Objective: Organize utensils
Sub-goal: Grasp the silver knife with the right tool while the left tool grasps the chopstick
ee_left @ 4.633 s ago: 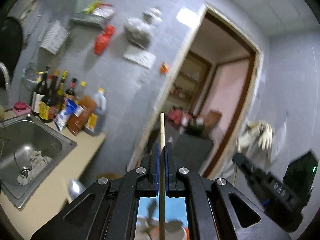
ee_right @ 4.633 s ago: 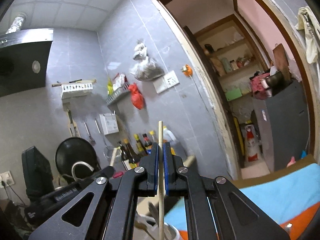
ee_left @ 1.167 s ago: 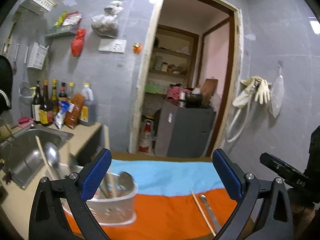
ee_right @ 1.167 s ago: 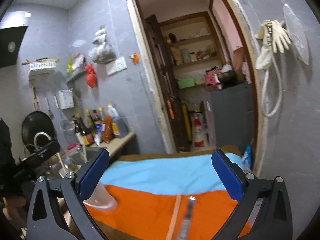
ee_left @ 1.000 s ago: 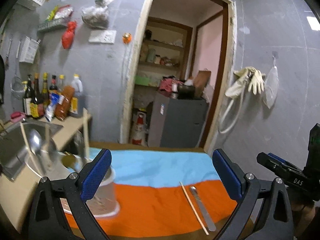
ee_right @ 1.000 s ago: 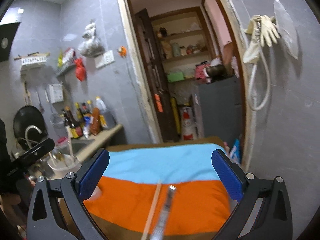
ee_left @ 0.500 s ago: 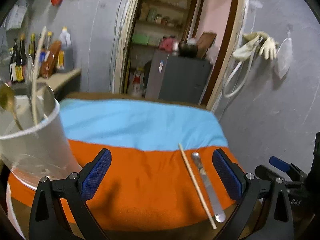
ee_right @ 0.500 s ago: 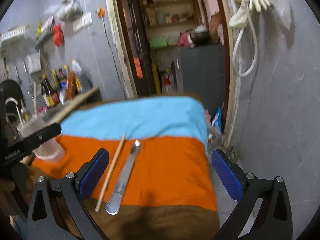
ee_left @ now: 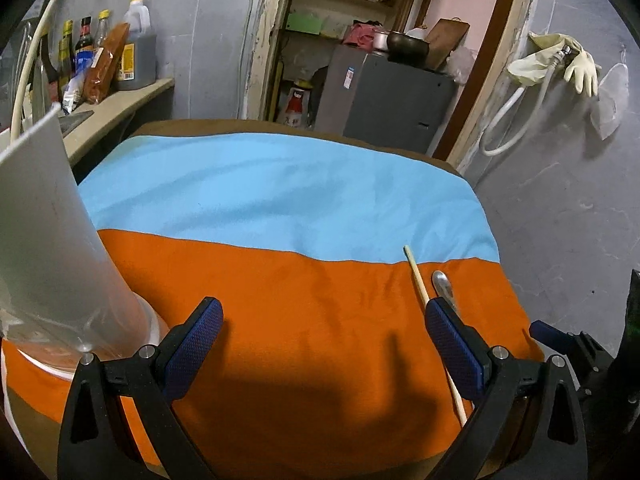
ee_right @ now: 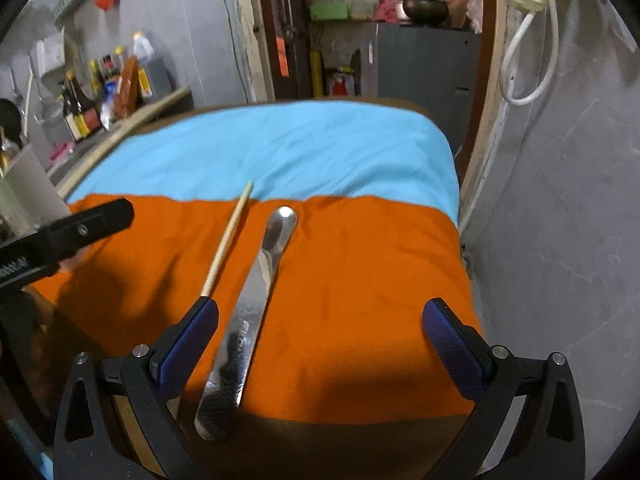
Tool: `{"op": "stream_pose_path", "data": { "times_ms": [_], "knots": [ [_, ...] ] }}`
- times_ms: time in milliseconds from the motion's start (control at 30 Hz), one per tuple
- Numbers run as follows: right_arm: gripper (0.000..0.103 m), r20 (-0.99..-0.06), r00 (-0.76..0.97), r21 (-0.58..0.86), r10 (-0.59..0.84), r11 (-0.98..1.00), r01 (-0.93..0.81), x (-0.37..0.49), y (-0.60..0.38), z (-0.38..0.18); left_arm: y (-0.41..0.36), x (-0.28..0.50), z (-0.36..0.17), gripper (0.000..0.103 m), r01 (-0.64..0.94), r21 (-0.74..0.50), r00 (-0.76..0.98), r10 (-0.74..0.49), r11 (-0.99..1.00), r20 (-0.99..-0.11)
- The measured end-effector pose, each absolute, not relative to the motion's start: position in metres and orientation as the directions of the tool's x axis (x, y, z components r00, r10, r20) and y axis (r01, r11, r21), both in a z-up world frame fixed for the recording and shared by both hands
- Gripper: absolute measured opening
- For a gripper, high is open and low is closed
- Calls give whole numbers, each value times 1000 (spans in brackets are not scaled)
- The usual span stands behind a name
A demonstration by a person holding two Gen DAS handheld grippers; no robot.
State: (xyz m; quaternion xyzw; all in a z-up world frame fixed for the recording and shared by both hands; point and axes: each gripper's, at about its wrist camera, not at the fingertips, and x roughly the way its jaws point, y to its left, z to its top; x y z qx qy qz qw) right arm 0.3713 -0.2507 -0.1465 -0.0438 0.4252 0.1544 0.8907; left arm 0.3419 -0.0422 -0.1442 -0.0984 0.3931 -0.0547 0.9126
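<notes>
A wooden chopstick [ee_right: 228,238] and a flat metal utensil [ee_right: 256,292] lie side by side on the orange part of the cloth [ee_right: 360,280]. My right gripper [ee_right: 320,336] hovers open just above them, the metal utensil between its fingers, nearer the left one. In the left wrist view the same chopstick [ee_left: 420,284] and metal utensil [ee_left: 442,282] lie by the right fingertip. My left gripper [ee_left: 324,336] is open over bare orange cloth [ee_left: 300,300]. A translucent plastic utensil cup [ee_left: 52,248] stands at the left, its contents mostly out of frame.
The cloth's far half is light blue [ee_left: 280,192]. A counter with sauce bottles [ee_left: 108,60] runs at the left. A doorway with a grey cabinet [ee_left: 384,104] is behind. A grey wall [ee_right: 560,220] stands close on the right, with a hose and rubber gloves [ee_left: 560,60].
Both grippers, earlier each shut on a chopstick, are open. They have dropped towards the table; the right one has closed in over the chopstick and metal utensil, the left sits beside the cup.
</notes>
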Motion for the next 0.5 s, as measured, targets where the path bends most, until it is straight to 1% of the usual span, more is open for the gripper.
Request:
{"op": "stream_pose_path", "data": {
  "times_ms": [300,433,500],
  "knots": [
    [103,-818,530,32,224,937,-347,377,-246,-156,-51,346,-151,99,52,-201,660,-185,978,-728],
    [102,-826,534,-20,182,937,-349,375,-243,-156,-50,348,-152,99,71,-221,651,-213,973,-728],
    [101,-822,551,-45,144,948,-315,372,-250,-156,-51,350,-151,99,85,-233,647,-232,969,-727]
  ]
}}
